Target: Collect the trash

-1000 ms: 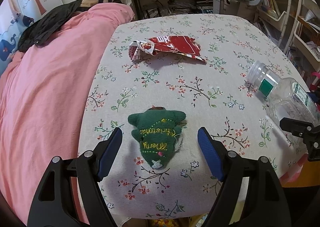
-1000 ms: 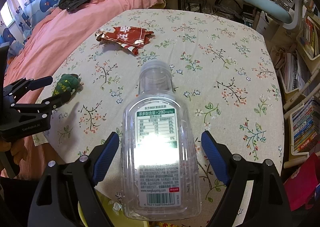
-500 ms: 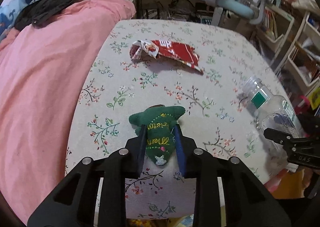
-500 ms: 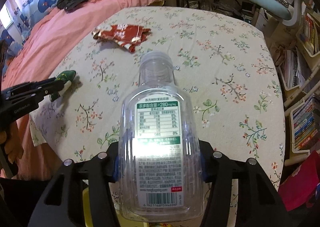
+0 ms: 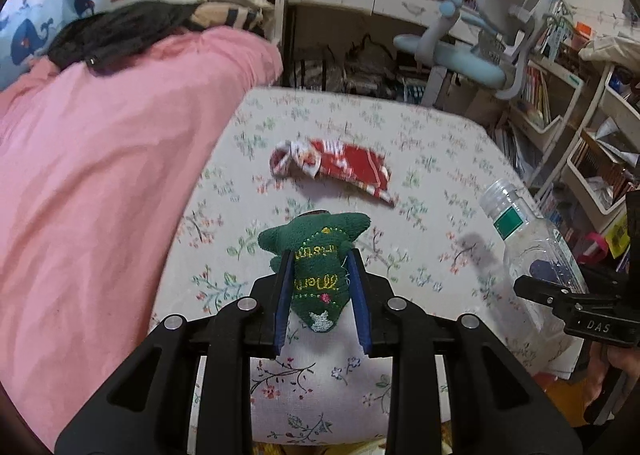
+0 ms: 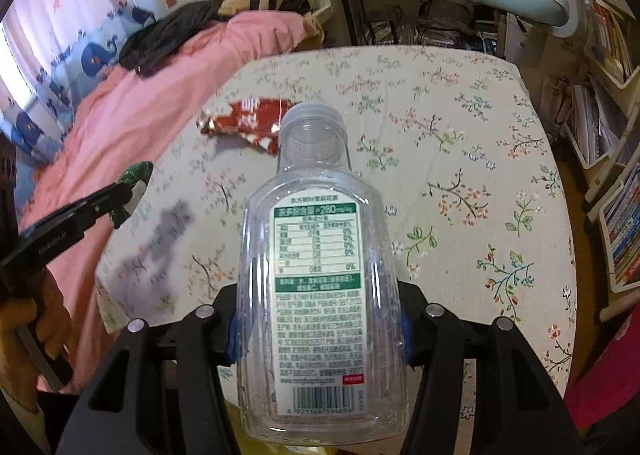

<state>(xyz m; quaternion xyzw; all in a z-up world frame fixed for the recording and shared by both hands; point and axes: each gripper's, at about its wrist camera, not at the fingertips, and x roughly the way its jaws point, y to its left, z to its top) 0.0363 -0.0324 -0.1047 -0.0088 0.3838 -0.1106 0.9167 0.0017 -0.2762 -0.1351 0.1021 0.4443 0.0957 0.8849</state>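
My left gripper (image 5: 319, 279) is shut on a green felt Christmas tree ornament (image 5: 316, 255) with yellow stitched lettering and holds it above the floral tablecloth (image 5: 432, 159). My right gripper (image 6: 318, 329) is shut on an empty clear plastic bottle (image 6: 316, 279) with a green and white label, lifted off the table, its open neck pointing away. The bottle (image 5: 532, 239) also shows at the right in the left wrist view. A crumpled red snack wrapper (image 5: 336, 167) lies flat near the table's middle; in the right wrist view the wrapper (image 6: 244, 123) lies just beyond the bottle's neck.
A pink bedcover (image 5: 100, 175) lies against the table's left side. An office chair (image 5: 480, 47) and desk drawers stand behind the table. Shelves with books (image 6: 616, 191) stand at the right. The other gripper (image 6: 72, 223) shows at left in the right wrist view.
Both grippers closed, the left on the green ornament and the right on the bottle, and both have since risen off the table with their loads.
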